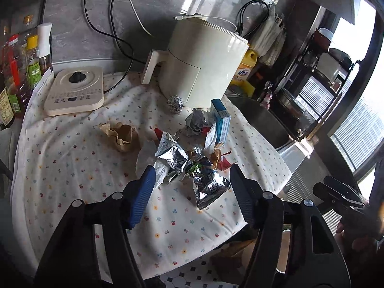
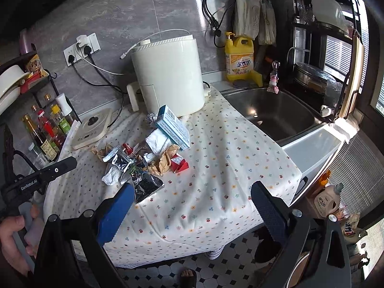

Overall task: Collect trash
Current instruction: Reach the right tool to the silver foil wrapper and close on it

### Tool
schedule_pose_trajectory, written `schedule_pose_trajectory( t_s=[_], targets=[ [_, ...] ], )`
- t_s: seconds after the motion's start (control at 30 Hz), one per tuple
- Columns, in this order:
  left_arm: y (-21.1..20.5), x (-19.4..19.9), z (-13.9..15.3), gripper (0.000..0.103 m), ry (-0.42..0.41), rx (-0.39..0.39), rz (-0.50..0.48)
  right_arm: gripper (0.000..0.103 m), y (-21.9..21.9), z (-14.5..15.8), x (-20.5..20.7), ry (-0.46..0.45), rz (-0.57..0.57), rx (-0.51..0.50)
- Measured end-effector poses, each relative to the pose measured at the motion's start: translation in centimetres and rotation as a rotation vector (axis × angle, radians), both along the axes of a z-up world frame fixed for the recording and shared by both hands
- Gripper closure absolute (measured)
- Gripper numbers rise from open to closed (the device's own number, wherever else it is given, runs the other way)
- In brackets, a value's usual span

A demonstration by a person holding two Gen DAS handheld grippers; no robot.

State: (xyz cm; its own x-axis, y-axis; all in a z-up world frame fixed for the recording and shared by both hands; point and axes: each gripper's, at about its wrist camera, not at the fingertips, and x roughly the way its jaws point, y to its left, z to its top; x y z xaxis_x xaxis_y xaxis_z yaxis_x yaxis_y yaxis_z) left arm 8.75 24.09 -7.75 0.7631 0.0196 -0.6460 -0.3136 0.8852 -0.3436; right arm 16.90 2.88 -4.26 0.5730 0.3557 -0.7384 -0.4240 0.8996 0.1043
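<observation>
A heap of trash lies on the flowered tablecloth point(image 1: 72, 158): silver foil wrappers point(image 1: 171, 156), a crumpled brown paper point(image 1: 121, 134), a foil ball point(image 1: 175, 104), a blue and white box point(image 1: 220, 120) and red scraps. My left gripper point(image 1: 192, 176) is open, its fingers straddling the nearest foil wrapper point(image 1: 210, 187) just above the cloth. My right gripper point(image 2: 192, 189) is open and empty, over bare cloth to the right of the heap point(image 2: 144, 158). The box also shows in the right wrist view point(image 2: 174, 127).
A white air fryer point(image 1: 201, 60) stands behind the heap, a flat white cooker point(image 1: 74, 91) at the left, bottles point(image 1: 16, 72) at the far left. A steel sink point(image 2: 271, 110) lies to the right with a yellow detergent jug point(image 2: 238, 57). Tiled floor below the table edge.
</observation>
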Motion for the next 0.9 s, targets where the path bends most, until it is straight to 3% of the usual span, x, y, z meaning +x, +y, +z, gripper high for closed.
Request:
schedule_pose_trajectory(
  t_s=[0.13,0.4,0.57,0.7,0.83,0.9],
  targets=[
    [2.1,1.8,-1.7,0.049,0.021,-0.014,-0.024,0.008,1.8,-1.9,0.9,0.06,0.004,0.008],
    [4.9,5.6,-4.8,0.06,0.073,-0.04,-0.058,0.034,4.4,-6.5,2.6,0.228,0.031,0.053],
    [5.7,7.3,-6.8,0.064,0.105,-0.077,-0.074,0.037,5.2,-8.6,3.5,0.295,0.017,0.057],
    [5.9,8.0,-7.6,0.09,0.117,-0.106,-0.091,0.037,5.7,-9.4,3.7,0.324,0.013,0.06],
    [5.6,7.7,-6.9,0.1,0.072,-0.11,-0.109,0.037,6.2,-9.8,4.1,0.339,0.025,0.055],
    [5.7,7.2,-6.3,0.1,0.05,-0.117,-0.108,0.04,6.5,-10.2,4.5,0.357,0.032,0.059]
  ],
)
